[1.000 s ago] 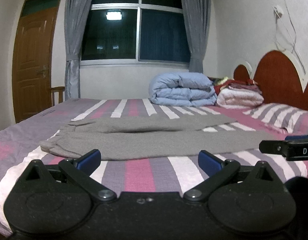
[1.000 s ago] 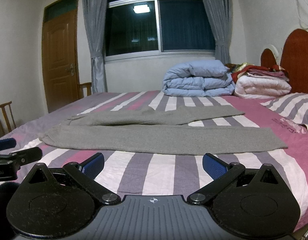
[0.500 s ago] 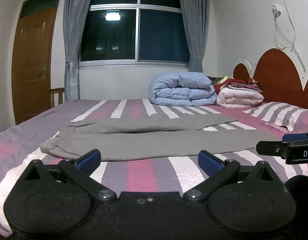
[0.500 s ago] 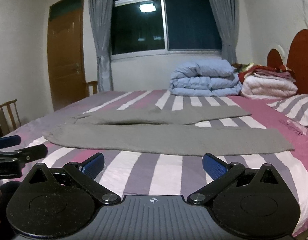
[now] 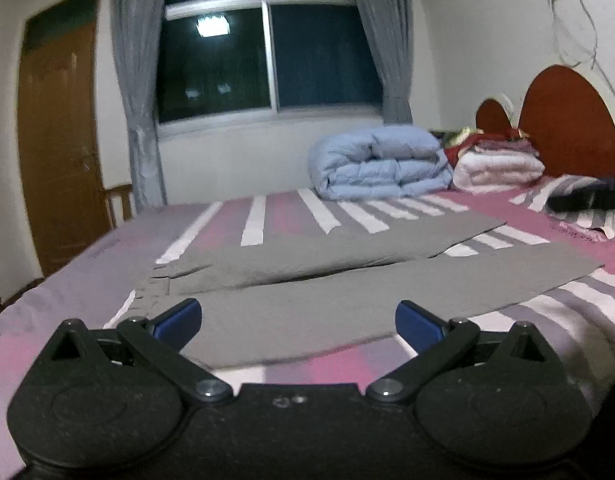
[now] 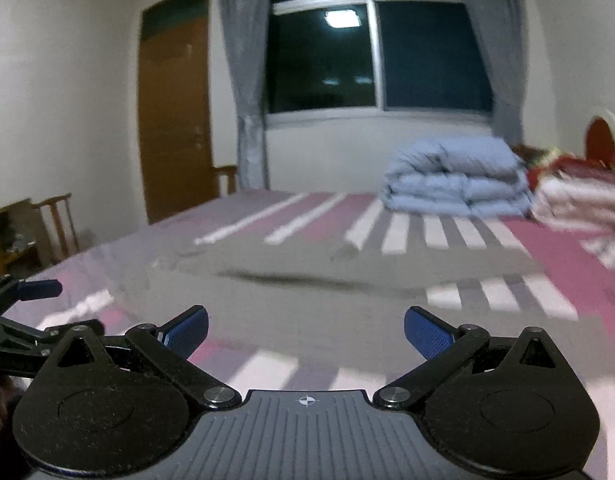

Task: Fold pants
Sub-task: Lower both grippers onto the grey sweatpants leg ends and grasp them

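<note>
1. A striped pink, grey and white bed (image 5: pixel 275 216) fills the room ahead of both grippers.
2. Grey pants (image 5: pixel 315 304) lie flat across it, legs spread apart, just beyond both sets of fingertips.
3. A folded blue duvet (image 5: pixel 381 164) sits far beyond the jaws.
4. The left gripper (image 5: pixel 298 320) is spread wide, empty.
5. The right gripper (image 6: pixel 306 334) is likewise wide, empty.

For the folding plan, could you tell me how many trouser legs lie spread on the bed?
2: the near leg runs across just ahead of the left gripper; the far leg angles behind it.
</note>
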### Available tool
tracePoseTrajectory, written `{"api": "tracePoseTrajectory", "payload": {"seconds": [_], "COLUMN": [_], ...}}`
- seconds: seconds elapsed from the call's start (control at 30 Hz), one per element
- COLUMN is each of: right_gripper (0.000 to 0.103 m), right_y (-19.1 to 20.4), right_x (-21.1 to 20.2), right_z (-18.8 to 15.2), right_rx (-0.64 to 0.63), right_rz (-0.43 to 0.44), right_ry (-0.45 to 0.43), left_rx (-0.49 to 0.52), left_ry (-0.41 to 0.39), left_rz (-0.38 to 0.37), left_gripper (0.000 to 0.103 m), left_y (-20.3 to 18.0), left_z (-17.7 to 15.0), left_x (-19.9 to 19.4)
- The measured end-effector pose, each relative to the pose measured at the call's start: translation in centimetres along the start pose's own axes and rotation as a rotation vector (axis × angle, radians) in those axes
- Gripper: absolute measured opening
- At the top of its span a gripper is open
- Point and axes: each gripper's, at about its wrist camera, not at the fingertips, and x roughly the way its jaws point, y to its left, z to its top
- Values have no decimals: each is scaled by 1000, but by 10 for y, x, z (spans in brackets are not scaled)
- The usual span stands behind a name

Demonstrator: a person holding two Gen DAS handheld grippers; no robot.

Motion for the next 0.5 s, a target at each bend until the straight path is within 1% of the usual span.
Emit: {"api": "tracePoseTrajectory", "payload": {"seconds": [0.03,0.07,0.13,0.2,0.27,0.3,0.33,0.37,0.4,0.43,0.47,0.5], "right_gripper": [103,103,103,103,103,103,103,102,89,80,71,71], "right_y": [-5,-10,-21,-29,-36,-41,-45,-49,-53,-57,-61,-64], "right_x": [7,19,44,74,109,130,150,170,193,219,244,267], "right_z": [11,23,46,64,75,79,81,81,81,79,78,74], "right_rx": [-13,-27,-51,-78,-101,-102,-104,-110,-119,-124,-122,-119], "right_rz": [5,10,16,32,39,46,50,55,64,72,77,80], "right_ry": [-11,-18,-21,-8,14,32,48,65,83,111,145,175], "left_rx": [-10,-22,-34,-49,-88,-101,-101,-101,-102,-110,-123,-141], "left_ry": [37,63,97,128,186,201,232,252,276,308,331,347], "left_rz": [-13,2,4,19,30,33,35,29,19,22,30,25], "left_gripper": [97,97,97,97,97,97,92,75,64,47,47,47], "left_y": [18,35,80,114,159,174,194,205,218,233,244,252], "left_z": [8,14,27,37,47,49,52,52,53,52,50,49], "left_x": [15,28,60,90,132,148,171,186,205,229,247,262]}}
